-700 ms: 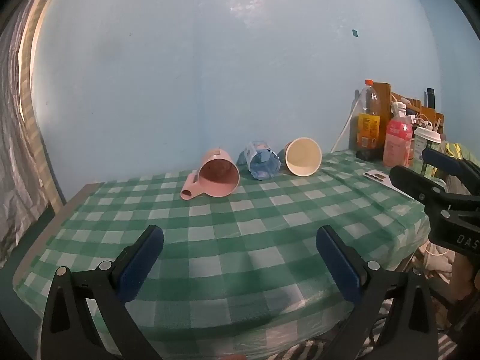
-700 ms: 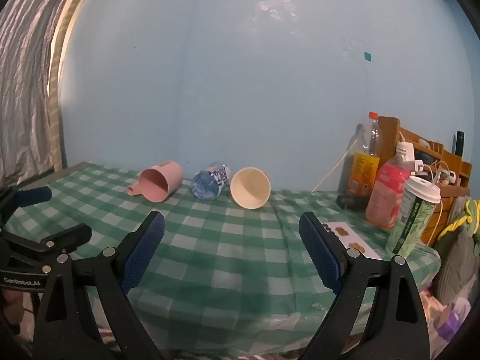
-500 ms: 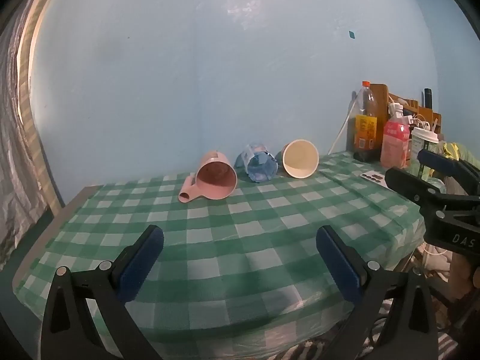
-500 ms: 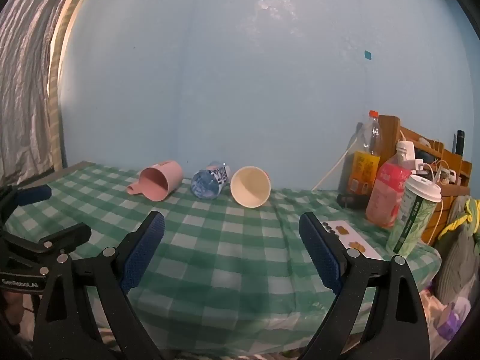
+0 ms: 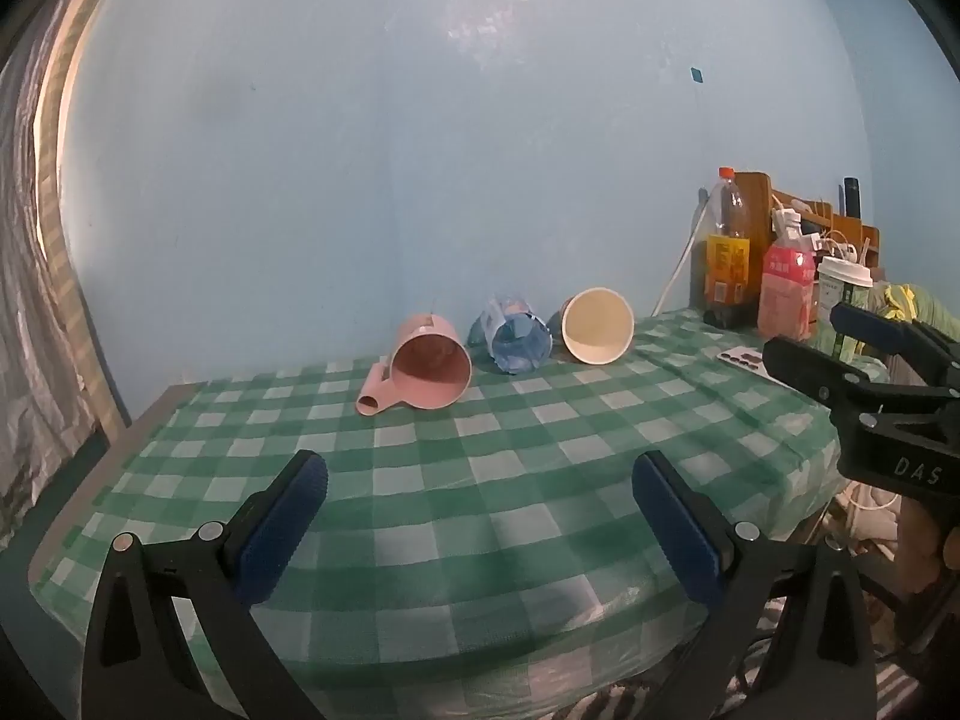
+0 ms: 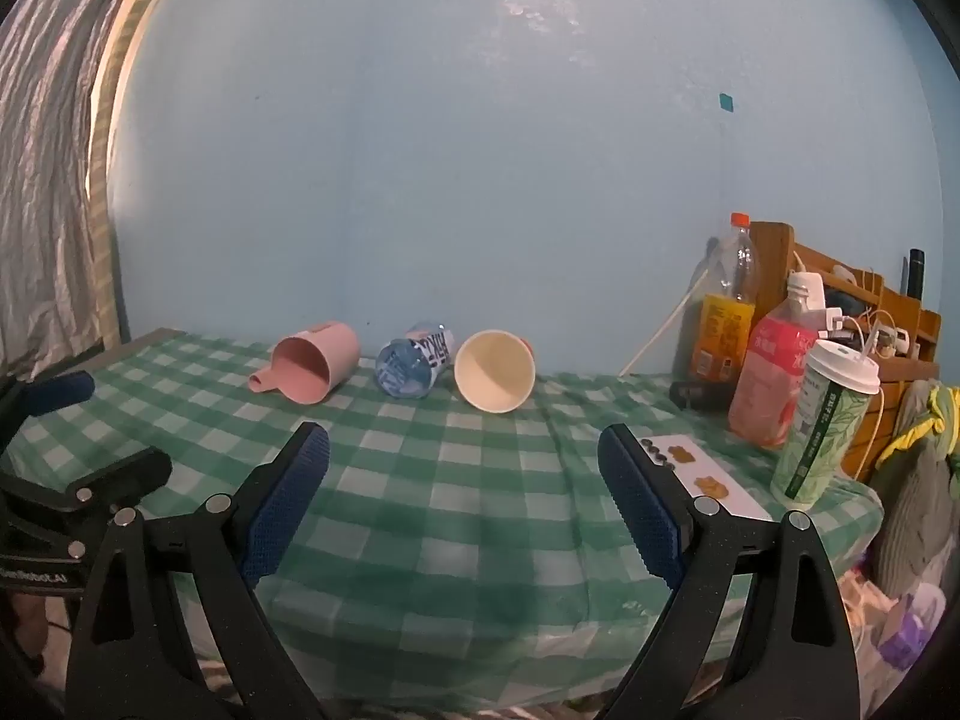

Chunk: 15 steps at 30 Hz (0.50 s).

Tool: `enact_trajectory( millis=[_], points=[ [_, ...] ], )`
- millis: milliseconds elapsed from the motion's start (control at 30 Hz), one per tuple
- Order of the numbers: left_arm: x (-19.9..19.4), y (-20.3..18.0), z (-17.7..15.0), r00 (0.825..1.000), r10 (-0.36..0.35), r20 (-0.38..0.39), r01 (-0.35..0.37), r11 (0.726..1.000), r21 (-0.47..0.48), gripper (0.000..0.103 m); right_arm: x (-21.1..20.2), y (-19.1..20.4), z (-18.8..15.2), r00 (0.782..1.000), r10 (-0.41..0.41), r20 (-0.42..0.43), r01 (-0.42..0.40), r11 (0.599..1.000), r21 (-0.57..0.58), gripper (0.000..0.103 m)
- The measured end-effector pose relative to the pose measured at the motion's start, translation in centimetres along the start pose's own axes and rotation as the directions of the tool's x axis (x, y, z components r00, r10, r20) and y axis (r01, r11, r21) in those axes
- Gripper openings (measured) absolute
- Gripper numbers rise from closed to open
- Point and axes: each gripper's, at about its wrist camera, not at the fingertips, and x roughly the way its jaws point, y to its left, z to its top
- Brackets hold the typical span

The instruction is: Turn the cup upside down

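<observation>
Three cups lie on their sides at the back of the green checked table [image 5: 480, 480], mouths toward me: a pink mug with a handle [image 5: 423, 371] [image 6: 312, 369], a clear blue plastic cup [image 5: 516, 342] [image 6: 414, 363] and a cream paper cup [image 5: 597, 327] [image 6: 495, 371]. My left gripper [image 5: 480, 519] is open and empty above the table's front part, well short of the cups. My right gripper [image 6: 465, 495] is open and empty too, also near the front. Each gripper shows at the edge of the other's view.
At the back right stand an orange soda bottle [image 6: 723, 324], a pink drink bottle [image 6: 774, 372], a lidded green takeaway cup [image 6: 831, 426] and a wooden rack with cables [image 6: 864, 312]. A white card [image 6: 702, 474] lies on the cloth. A foil curtain [image 6: 42, 150] hangs at the left.
Both grippers have stayed open. The left wrist view has tilted slightly, so the cups sit a little lower and nearer in it. The cups have not moved.
</observation>
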Motion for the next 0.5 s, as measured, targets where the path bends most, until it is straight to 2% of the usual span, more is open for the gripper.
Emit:
enact_trajectory(
  millis=[500],
  points=[
    [0.00,0.13,-0.22,1.000,-0.002,0.005,0.002,1.000,-0.004,0.103,0.21,0.01,0.00,1.000,0.002,-0.010,-0.002,1.000,-0.007,0.090]
  ],
)
